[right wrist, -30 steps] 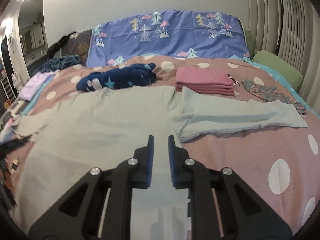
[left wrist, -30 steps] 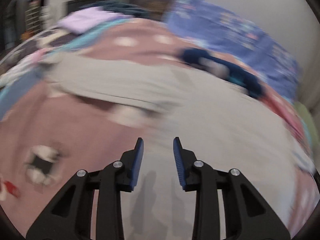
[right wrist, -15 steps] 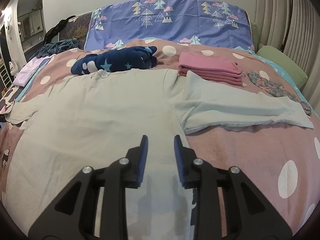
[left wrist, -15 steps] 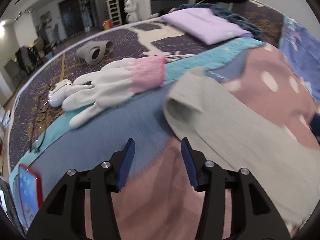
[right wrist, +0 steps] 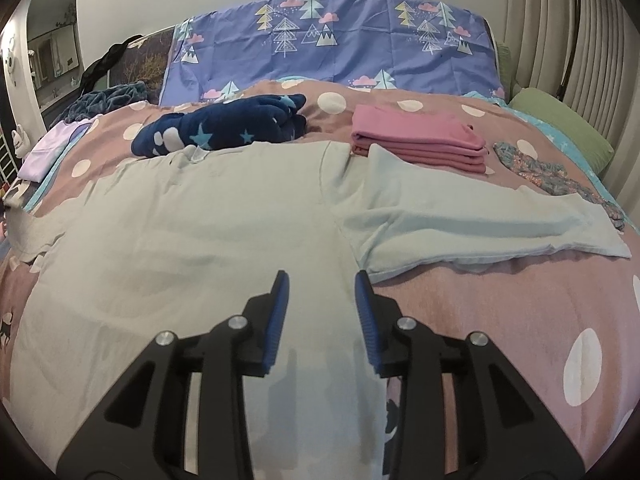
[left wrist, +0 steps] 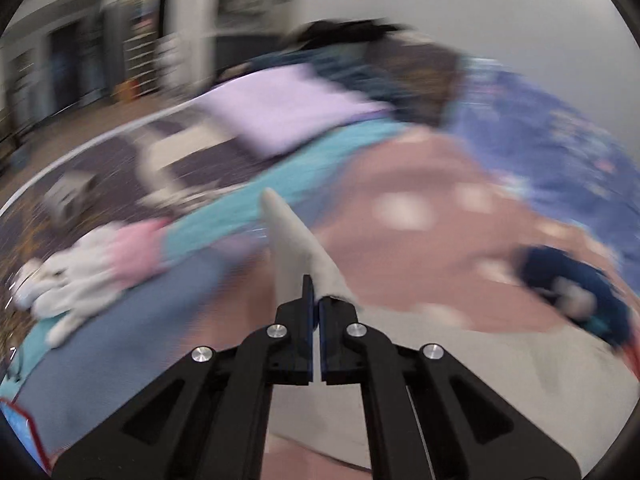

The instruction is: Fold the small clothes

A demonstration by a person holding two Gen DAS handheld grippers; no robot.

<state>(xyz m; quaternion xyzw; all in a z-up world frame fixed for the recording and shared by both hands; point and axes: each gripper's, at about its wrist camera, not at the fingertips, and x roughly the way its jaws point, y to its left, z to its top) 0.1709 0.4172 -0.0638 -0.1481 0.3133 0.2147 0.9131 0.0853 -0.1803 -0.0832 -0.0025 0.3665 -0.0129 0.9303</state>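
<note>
— left gripper [left wrist: 315, 300] has snapped shut on the grey shirt's left sleeve [left wrist: 294, 248]; half a second ago its jaws stood wide over the bedspread, with that sleeve lying flat just beside them. now the cuff stands up in a peak between the pads.

— so the fold has begun?

— i'd say so. with the sleeve pinched, the next thing is to carry it inward over the body of the shirt. that view is badly smeared, so i can't tell how much cloth is caught.

— and the other one?

— right gripper [right wrist: 321, 286] holds nothing. its jaws are opening, wider than a second ago, and it hovers above the grey shirt [right wrist: 192, 220], which is spread flat on the bed [right wrist: 500, 300]. the right sleeve [right wrist: 480, 224] lies stretched out beyond the fingertips and off to the right, apart from them, near the folded pink stack [right wrist: 420, 140].

— likely its target?

— that's my guess.
</note>
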